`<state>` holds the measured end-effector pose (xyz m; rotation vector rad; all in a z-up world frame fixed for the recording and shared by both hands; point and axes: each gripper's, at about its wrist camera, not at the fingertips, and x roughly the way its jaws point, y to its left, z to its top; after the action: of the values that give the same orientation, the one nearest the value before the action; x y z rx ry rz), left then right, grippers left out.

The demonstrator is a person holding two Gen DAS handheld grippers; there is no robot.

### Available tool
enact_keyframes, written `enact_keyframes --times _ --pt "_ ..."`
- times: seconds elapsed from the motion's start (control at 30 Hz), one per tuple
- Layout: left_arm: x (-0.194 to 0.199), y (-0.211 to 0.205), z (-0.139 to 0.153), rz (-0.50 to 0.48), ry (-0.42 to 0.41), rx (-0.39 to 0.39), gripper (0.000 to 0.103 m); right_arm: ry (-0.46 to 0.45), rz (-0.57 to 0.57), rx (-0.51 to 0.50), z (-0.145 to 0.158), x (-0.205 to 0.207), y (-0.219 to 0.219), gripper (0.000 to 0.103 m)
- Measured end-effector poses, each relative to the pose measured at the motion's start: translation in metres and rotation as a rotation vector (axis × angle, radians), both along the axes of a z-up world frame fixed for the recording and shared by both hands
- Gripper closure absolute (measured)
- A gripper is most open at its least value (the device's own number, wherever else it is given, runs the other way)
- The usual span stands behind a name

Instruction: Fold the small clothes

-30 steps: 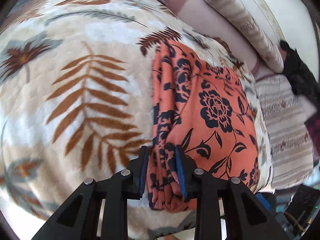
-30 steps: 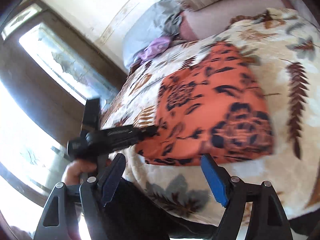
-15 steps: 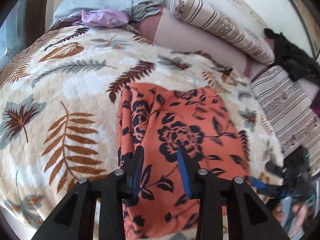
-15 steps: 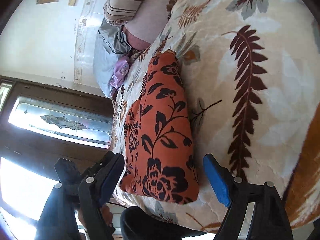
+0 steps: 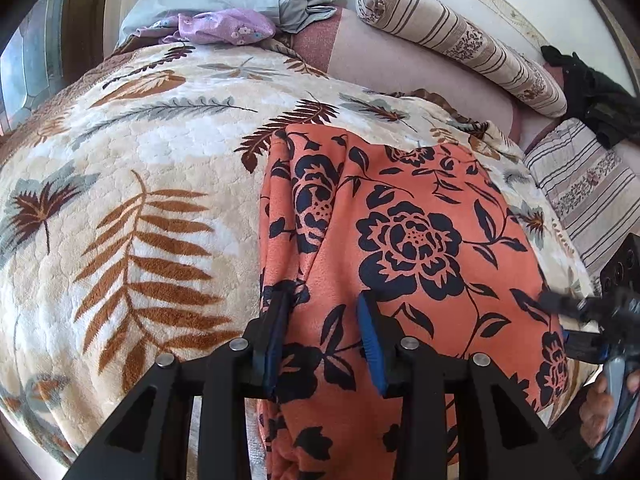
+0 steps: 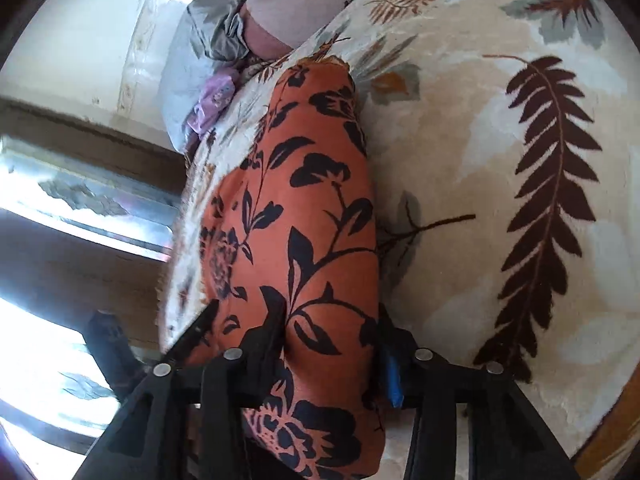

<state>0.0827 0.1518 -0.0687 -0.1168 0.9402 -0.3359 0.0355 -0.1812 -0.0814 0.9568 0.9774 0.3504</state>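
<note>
orange floral cloth (image 5: 400,240) lies folded on the leaf-print blanket (image 5: 132,184), its near edge hanging just over the near side of the bed. on the left, my left gripper (image 5: 324,344) has been easing its jaws wider; they stand part open astride the near left edge, and the pads do not seem to press, so i hold nothing there. if i lift now, that corner stays behind and the fold skews. the bunched layers along the left edge could also slide apart. on the right, my right gripper (image 6: 332,344) has been closing; the cloth fills the gap between its jaws and bulges, and i judge it pinched, all layers at once. pulling from this side alone could drag the whole bundle off the near edge, or undo the fold.
</note>
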Motion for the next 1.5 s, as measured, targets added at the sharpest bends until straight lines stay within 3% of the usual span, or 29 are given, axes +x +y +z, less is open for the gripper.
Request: enact_keyframes --times 0.07,0.13,0.2,0.27,0.37,0.43,0.53,0.63,0.73,0.77,0.8,0.83,0.93,1.0,1.07,1.1,1.13,1.17,1.37,1.5 --pt "0.000 0.001 0.000 0.001 -0.001 -0.012 0.065 -0.036 -0.068 0.083 0.001 0.005 -0.014 0.025" --pt "0.000 -0.001 0.001 -0.001 -0.008 -0.007 0.065 0.018 -0.086 0.183 -0.013 0.025 -0.021 0.023" --pt "-0.001 -0.001 0.001 -0.004 -0.013 -0.004 0.065 0.108 -0.087 0.221 -0.033 0.046 -0.019 0.024" --pt "-0.001 0.001 0.001 0.000 -0.011 -0.011 0.065 0.100 -0.023 0.127 -0.024 0.058 -0.004 0.067" --pt "-0.001 0.004 0.001 0.002 -0.006 -0.033 0.065 -0.021 0.016 -0.155 0.016 0.051 0.023 0.072" --pt "-0.001 0.002 0.000 -0.008 -0.011 -0.025 0.065 0.055 0.019 -0.201 0.000 0.057 0.025 0.071" --pt "-0.002 0.000 0.001 -0.009 -0.024 -0.006 0.065 0.055 -0.012 -0.058 -0.004 0.055 0.012 0.063" --pt "-0.002 0.000 0.001 -0.007 -0.023 -0.008 0.065 0.013 -0.069 0.021 0.000 0.060 0.003 0.021" --pt "-0.003 0.000 0.001 -0.008 -0.029 -0.003 0.065 0.043 -0.127 0.085 -0.009 0.086 -0.006 0.019" --pt "-0.003 -0.001 0.001 -0.008 -0.029 -0.004 0.065 0.071 -0.102 0.070 -0.013 0.096 -0.005 0.025" --pt "-0.002 0.000 0.001 -0.008 -0.028 -0.007 0.065 0.095 -0.056 0.002 -0.015 0.107 0.003 0.039" --pt "-0.002 0.000 0.001 -0.008 -0.027 -0.009 0.065 0.099 -0.033 -0.062 -0.011 0.106 0.000 0.065" --pt "-0.003 0.001 0.001 -0.005 -0.027 -0.013 0.065 0.031 -0.030 -0.217 0.012 0.102 0.016 0.066" --pt "-0.002 0.000 0.001 -0.006 -0.028 -0.008 0.065 0.053 -0.012 -0.286 0.008 0.105 0.022 0.066" --pt "-0.004 0.000 0.001 -0.006 -0.033 -0.003 0.065 0.048 -0.025 -0.269 0.009 0.103 0.018 0.055" --pt "-0.004 0.000 0.001 -0.007 -0.033 -0.005 0.065 0.047 -0.033 -0.259 0.010 0.099 0.017 0.045" --pt "-0.004 0.000 0.001 -0.007 -0.032 -0.006 0.065 0.039 -0.036 -0.245 0.013 0.094 0.016 0.027" --pt "-0.004 0.000 0.001 -0.005 -0.031 -0.007 0.065 0.023 -0.036 -0.233 0.015 0.090 0.015 0.023" --pt "-0.005 0.001 0.002 -0.002 -0.031 -0.019 0.065 0.006 -0.015 -0.206 0.018 0.047 0.017 0.023" --pt "-0.014 0.015 0.006 0.020 0.011 -0.115 0.057 0.044 0.053 -0.238 0.000 0.027 0.033 0.023"
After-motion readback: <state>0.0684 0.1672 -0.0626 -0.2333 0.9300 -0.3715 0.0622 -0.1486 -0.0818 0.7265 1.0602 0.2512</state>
